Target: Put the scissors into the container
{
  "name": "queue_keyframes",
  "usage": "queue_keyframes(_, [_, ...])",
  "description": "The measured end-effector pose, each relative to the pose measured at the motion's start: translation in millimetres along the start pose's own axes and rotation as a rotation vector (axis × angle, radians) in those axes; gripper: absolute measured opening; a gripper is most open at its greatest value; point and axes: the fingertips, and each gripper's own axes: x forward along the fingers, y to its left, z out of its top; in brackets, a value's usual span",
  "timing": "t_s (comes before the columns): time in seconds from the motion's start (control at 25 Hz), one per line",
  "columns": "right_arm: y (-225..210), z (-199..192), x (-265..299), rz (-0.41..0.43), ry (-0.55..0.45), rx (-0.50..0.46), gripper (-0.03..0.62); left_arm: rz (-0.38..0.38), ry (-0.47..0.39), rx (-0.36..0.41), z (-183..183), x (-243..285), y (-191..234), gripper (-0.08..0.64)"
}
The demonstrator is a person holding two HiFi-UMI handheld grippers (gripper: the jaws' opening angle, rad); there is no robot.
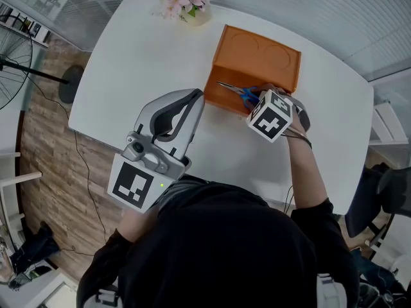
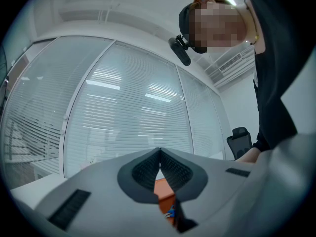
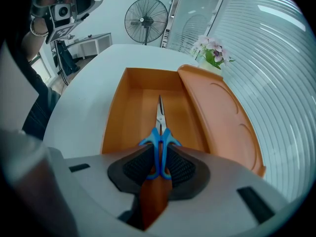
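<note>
The placing step is in hand: the right claw (image 3: 159, 154) grips the scissors (image 3: 160, 117) by their blue handles, blades pointing into the open container (image 3: 121, 117) near the table's (image 1: 148, 63) far edge; next, lowering and letting go seems due; the left claw (image 2: 159, 154) sits closed, empty.

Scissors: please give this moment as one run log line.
scissors: handles gripped, blades over box | right gripper: shut on scissors | left gripper: shut, empty
</note>
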Motion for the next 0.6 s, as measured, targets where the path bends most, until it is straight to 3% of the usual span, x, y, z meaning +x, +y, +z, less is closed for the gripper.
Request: queue_keyframes(0.6, [0.5, 0.8, -1.9, -0.02, -0.011, -0.001, 0.095, -0.02, 0.001, 0.011, 4.7, 2.4, -4.9, 0.014])
